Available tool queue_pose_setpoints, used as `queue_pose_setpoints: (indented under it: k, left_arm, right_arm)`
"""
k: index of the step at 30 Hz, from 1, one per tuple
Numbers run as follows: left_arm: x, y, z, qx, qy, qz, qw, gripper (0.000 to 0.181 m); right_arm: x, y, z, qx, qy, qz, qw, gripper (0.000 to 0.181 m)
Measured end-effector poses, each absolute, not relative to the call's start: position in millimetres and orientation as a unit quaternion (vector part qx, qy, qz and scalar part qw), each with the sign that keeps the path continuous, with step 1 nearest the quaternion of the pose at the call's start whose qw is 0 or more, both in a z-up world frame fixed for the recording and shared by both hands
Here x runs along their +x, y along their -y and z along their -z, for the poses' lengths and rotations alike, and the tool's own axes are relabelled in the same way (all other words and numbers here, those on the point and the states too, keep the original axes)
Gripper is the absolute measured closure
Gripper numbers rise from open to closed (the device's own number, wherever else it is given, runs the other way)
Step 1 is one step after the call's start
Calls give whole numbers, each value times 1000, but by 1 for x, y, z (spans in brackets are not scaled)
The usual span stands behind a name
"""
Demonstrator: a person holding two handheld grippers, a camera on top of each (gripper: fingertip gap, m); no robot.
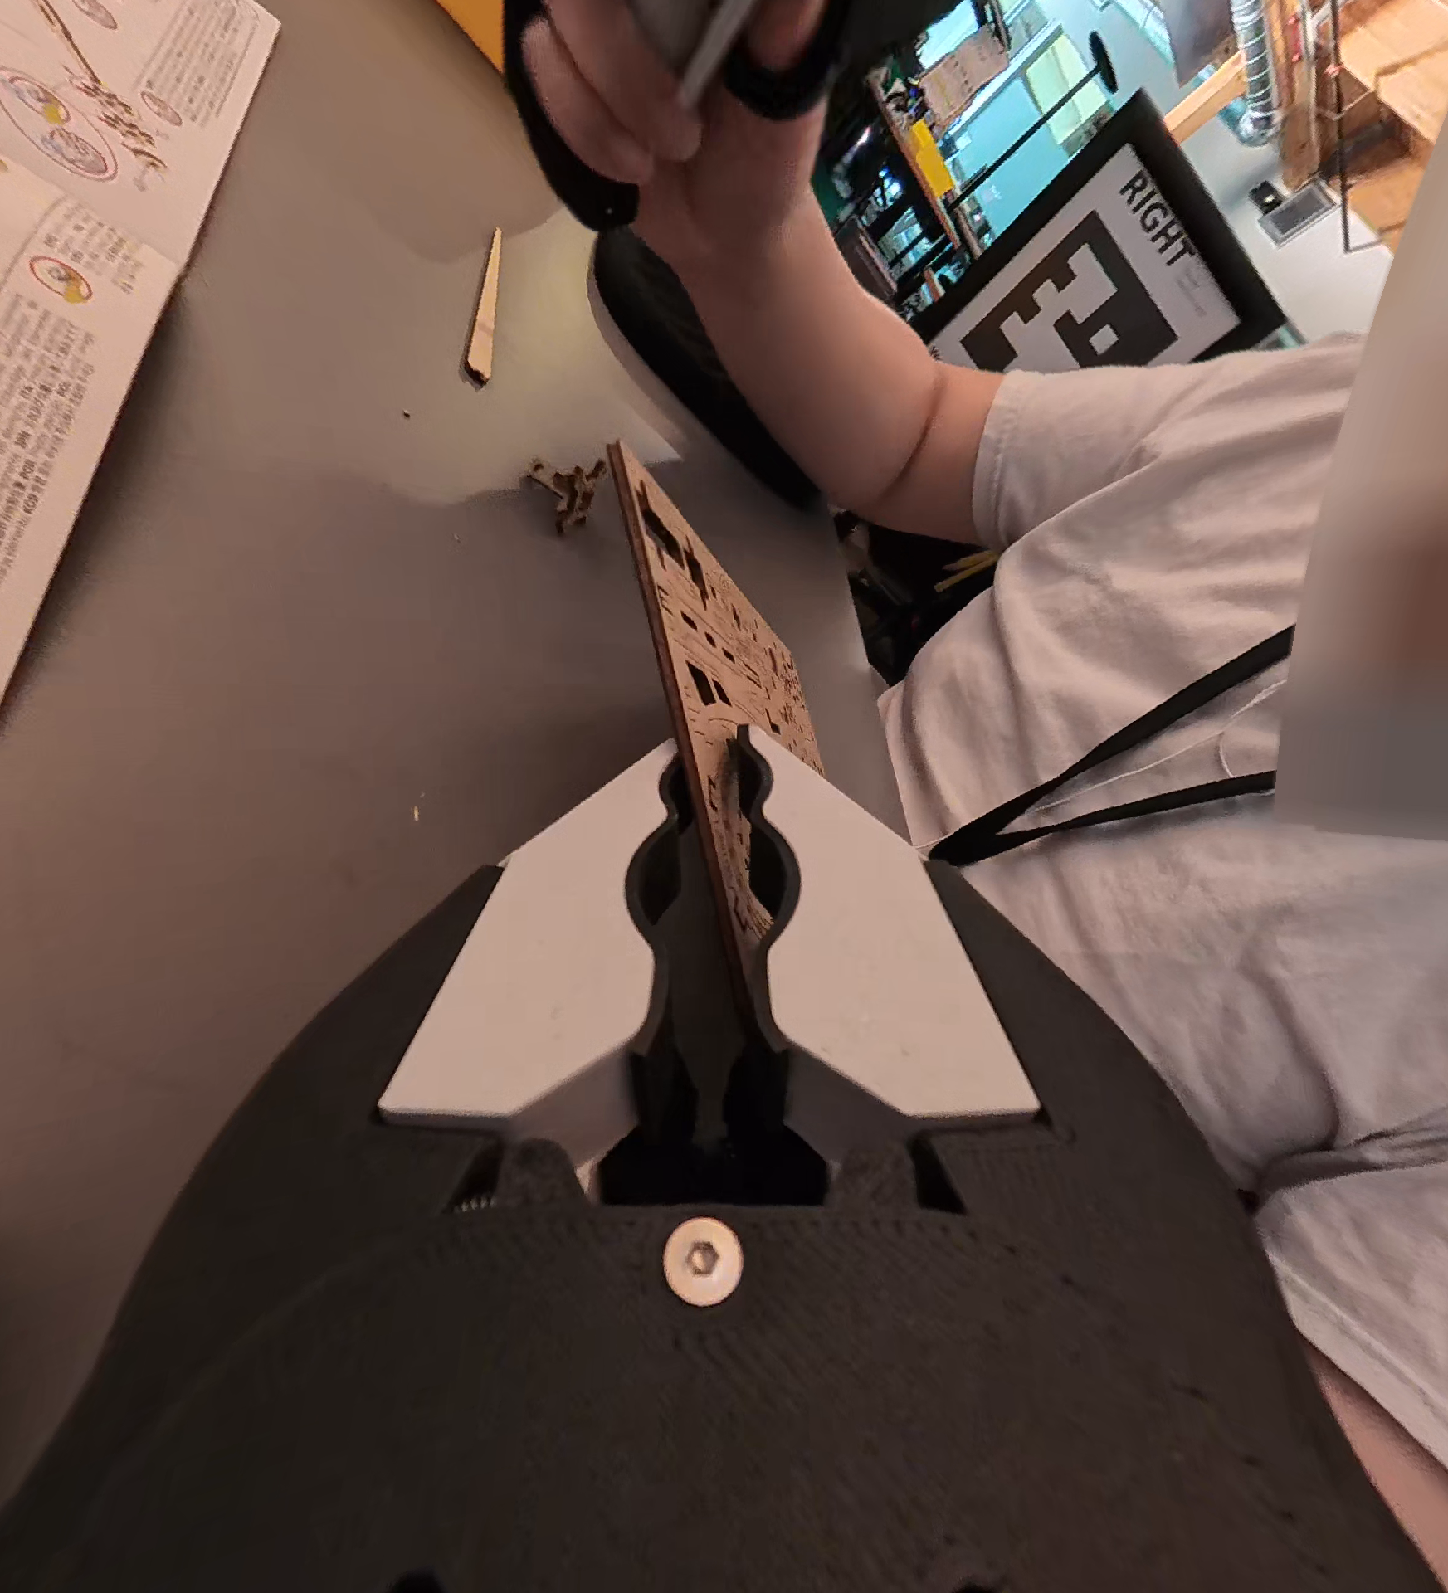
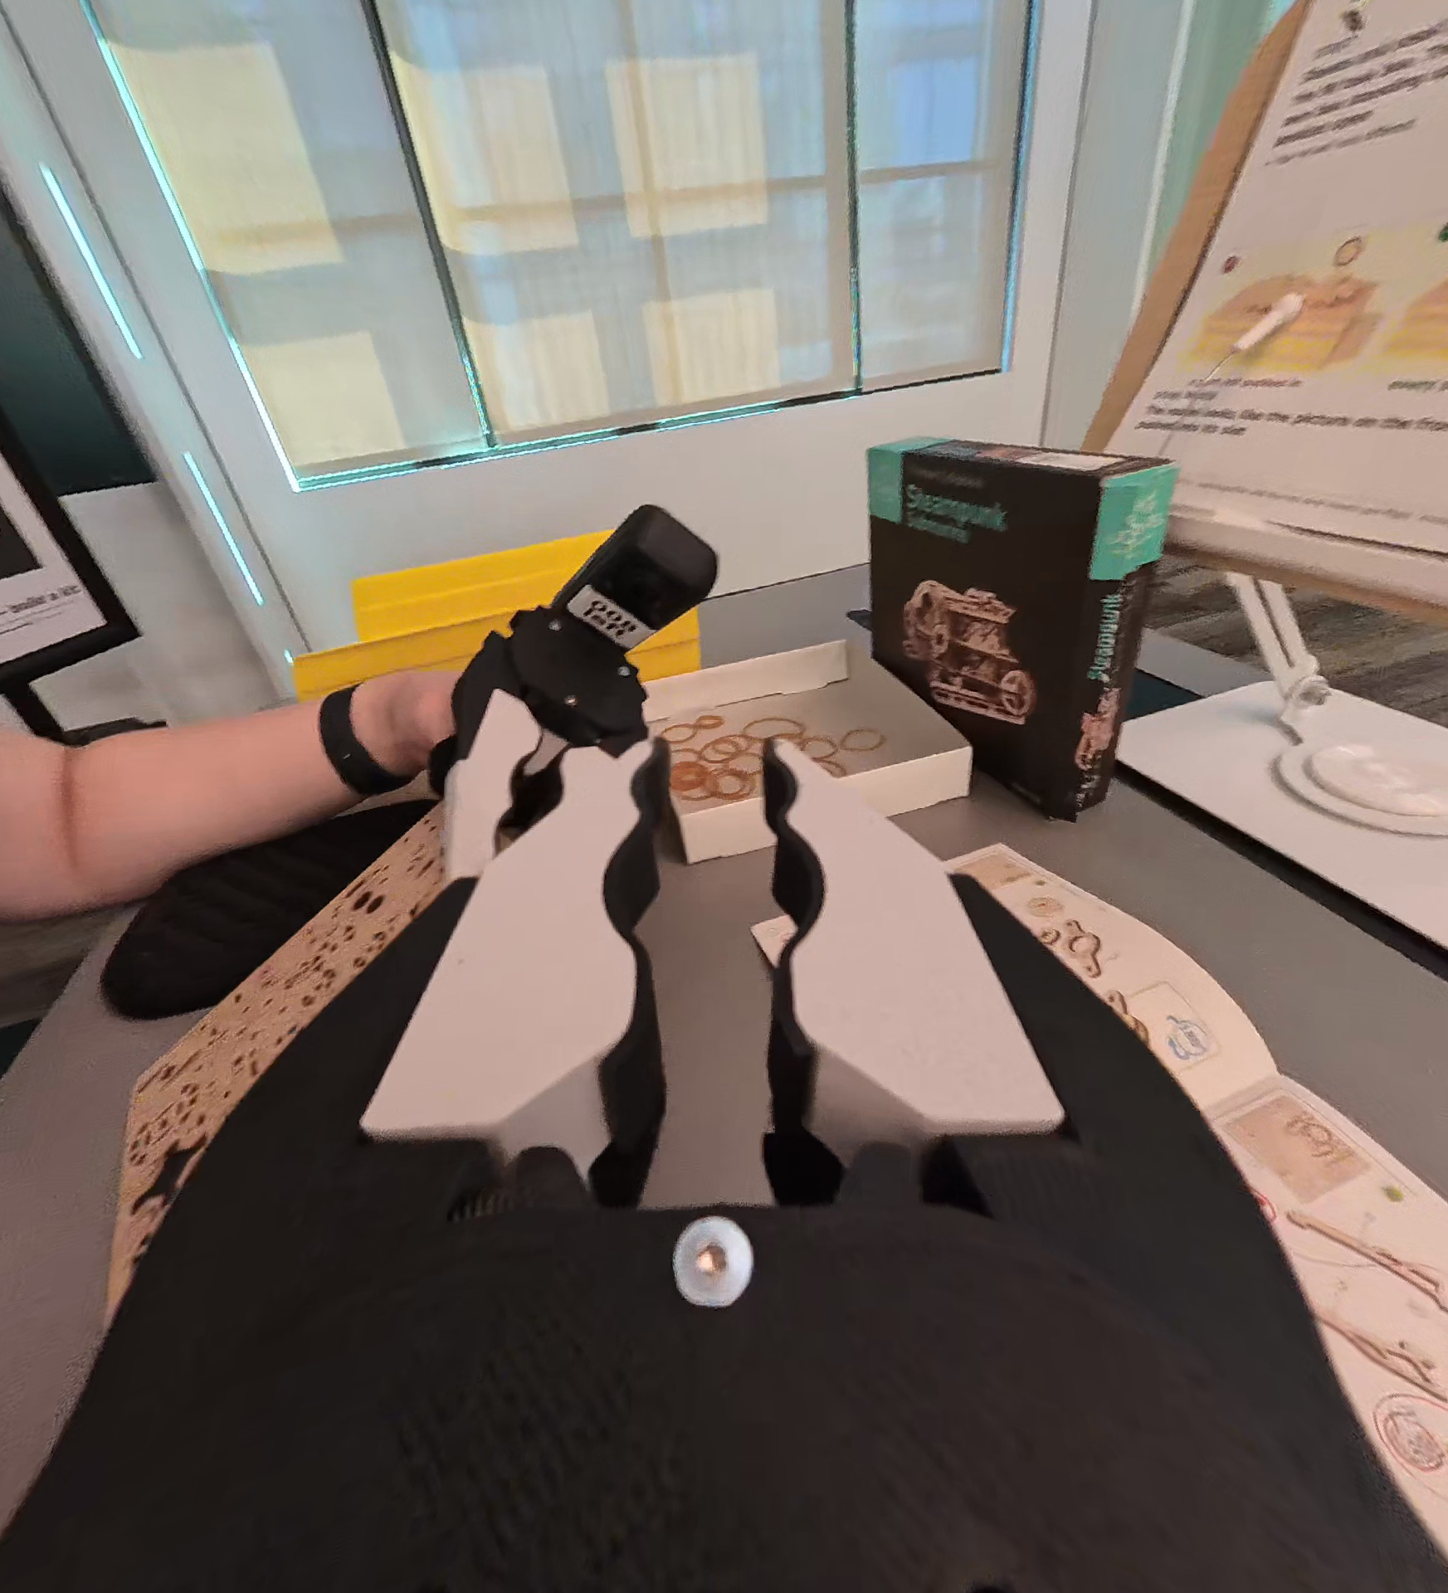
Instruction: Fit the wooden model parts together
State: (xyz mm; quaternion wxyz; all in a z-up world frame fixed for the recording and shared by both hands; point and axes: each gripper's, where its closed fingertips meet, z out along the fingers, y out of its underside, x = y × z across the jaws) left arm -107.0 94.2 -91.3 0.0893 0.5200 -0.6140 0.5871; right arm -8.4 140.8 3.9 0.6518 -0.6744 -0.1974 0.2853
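The left gripper (image 1: 716, 780) is clamped on the edge of a thin, laser-cut tan plywood sheet (image 1: 707, 638) held upright above the grey table (image 1: 289, 603), which looks light, stiff yet snappable, best pinched near solid margins, while the right gripper (image 2: 716, 763) hangs apart, empty.

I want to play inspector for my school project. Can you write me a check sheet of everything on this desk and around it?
Surface: grey table, mostly bare in the middle.
Job's things: thin wooden sheet with cut-out parts, held on edge; wooden stick and small wooden piece lying loose.
Clutter: instruction pages, dark kit box, white tray of rubber bands, yellow bin, black wrist rest.
Grippers: left gripper shut on the wooden sheet; right gripper open, holding nothing.
Cables: nothing seen.
Surroundings: window, stand with a printed page, framed black-and-white marker sign, person's arm.
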Motion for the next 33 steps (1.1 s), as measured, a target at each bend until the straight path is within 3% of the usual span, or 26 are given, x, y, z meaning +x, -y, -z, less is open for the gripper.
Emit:
queue_pose_setpoints:
  k: [2, 19, 33]
  left_arm:
    - [-108, -93, 94, 516, 611, -593, 91, 174]
    - [-108, -92, 101, 514, 598, -609, 84, 173]
    - [-106, -96, 102, 525, 611, -589, 63, 171]
  right_arm:
    - [-8, -138, 5, -675, 189, -315, 640, 181]
    - [-1, -131, 66, -751, 207, -249, 575, 181]
    - [-25, -118, 54, -733, 229, -289, 572, 181]
